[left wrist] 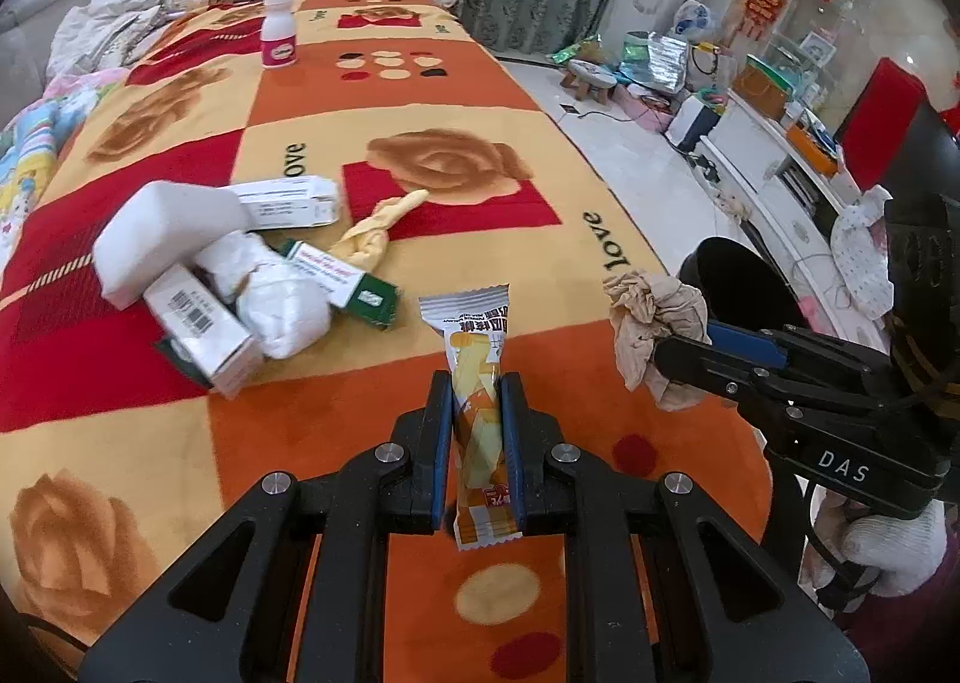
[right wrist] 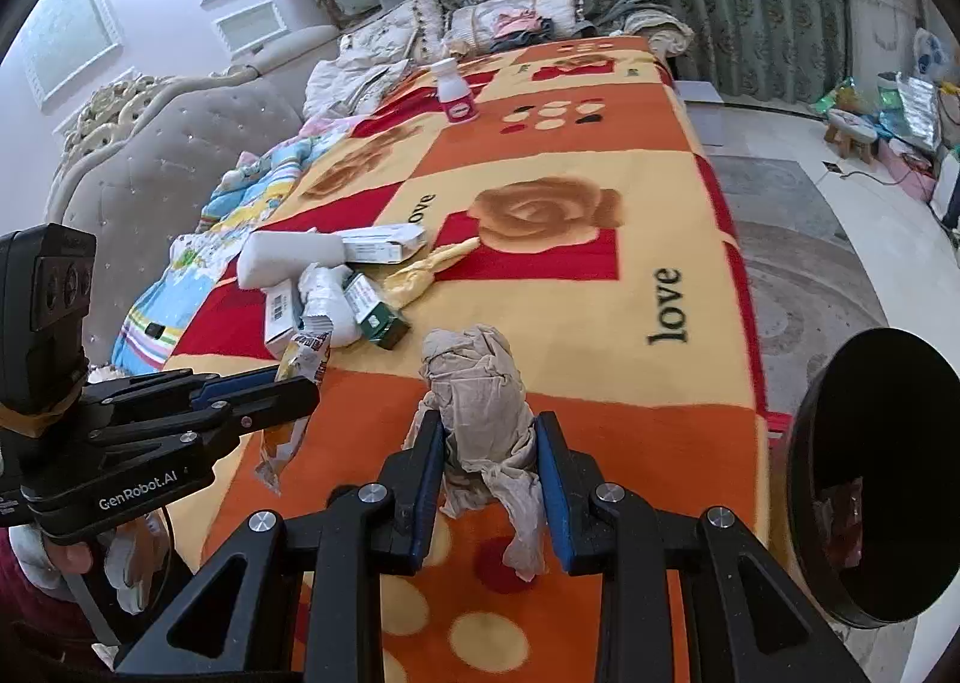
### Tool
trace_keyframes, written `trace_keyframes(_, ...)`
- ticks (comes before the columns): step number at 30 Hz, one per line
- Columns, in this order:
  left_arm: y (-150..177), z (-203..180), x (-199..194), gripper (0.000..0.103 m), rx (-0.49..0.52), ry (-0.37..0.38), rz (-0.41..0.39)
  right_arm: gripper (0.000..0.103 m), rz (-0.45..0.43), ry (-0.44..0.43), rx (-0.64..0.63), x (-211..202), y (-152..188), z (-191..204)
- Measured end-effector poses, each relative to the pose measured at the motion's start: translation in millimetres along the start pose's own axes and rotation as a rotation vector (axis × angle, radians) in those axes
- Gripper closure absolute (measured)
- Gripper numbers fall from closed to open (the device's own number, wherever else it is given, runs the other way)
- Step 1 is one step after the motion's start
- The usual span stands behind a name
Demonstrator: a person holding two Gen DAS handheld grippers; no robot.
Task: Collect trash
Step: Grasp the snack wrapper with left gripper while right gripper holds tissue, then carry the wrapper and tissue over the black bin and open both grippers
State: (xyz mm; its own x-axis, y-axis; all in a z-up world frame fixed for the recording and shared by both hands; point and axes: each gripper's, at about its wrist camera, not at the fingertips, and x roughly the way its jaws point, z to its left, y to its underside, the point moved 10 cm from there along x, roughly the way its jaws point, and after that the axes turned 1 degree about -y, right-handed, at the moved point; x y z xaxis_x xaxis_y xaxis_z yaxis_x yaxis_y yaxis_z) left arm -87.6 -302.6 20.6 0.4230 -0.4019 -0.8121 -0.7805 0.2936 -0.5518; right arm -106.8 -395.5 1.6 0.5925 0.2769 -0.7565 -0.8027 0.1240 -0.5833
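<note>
Left gripper (left wrist: pixel 477 389): clamped tight on a yellow-and-orange snack wrapper (left wrist: pixel 477 383) — held upright between the blue pads, silver crimped end poking up past the fingertips.
Right gripper (right wrist: pixel 489 443): closed around a crumpled brown paper wad (right wrist: pixel 477 401), loose tail of it dangling down between the pads.
Same pair, cross views: right gripper showing at the right edge of the left camera, wad bunched at its tip; left gripper at the left edge of the right camera, wrapper hanging through it.
Trash bin (right wrist: pixel 870 473): black, round, standing off the right edge of the bed, near the right gripper; something reddish inside, hard to make out.
Remaining pile (left wrist: pixel 240 263): still on the blanket, beyond the left gripper — white foam block (left wrist: pixel 165 239), a few small cardboard boxes, scrunched white plastic, twisted yellow bag (left wrist: pixel 375 233).
Blanket (left wrist: pixel 420 101): orange, red and cream checks with roses and "love" lettering, spread over the bed.
Far end: white bottle (left wrist: pixel 279 29) with pink label standing upright, well apart from the pile.
Hands: white gloves on both, gripping the handles.
</note>
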Motion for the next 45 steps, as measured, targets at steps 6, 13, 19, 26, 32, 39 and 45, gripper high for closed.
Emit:
trace_keyframes(6,-3,-18,6,0.09,0.025,0.019,0.004,0.074,-0.004,0.019,0.024,-7,4,-15)
trace_keyframes(13,-8,-33,10,0.09,0.044,0.039,0.002,0.074,-0.008,0.038,0.047,-14,6,-30)
trace_keyframes(19,-11,-45,15,0.09,0.056,0.056,0.01,0.074,-0.016,0.055,0.062,-21,8,-41)
trace_keyframes(26,-18,-65,22,0.09,0.078,0.08,0.007,0.074,-0.023,0.079,0.095,-28,11,-60)
trace_keyframes(32,-23,-90,33,0.09,0.111,0.108,0.025,0.074,-0.039,0.108,0.129,-40,12,-82)
trace_keyframes(39,-30,-122,45,0.09,0.132,0.161,0.047,0.074,-0.059,0.153,0.181,-57,16,-115)
trace_keyframes(45,-35,-153,57,0.09,0.151,0.208,0.067,0.074,-0.065,0.197,0.223,-70,22,-146)
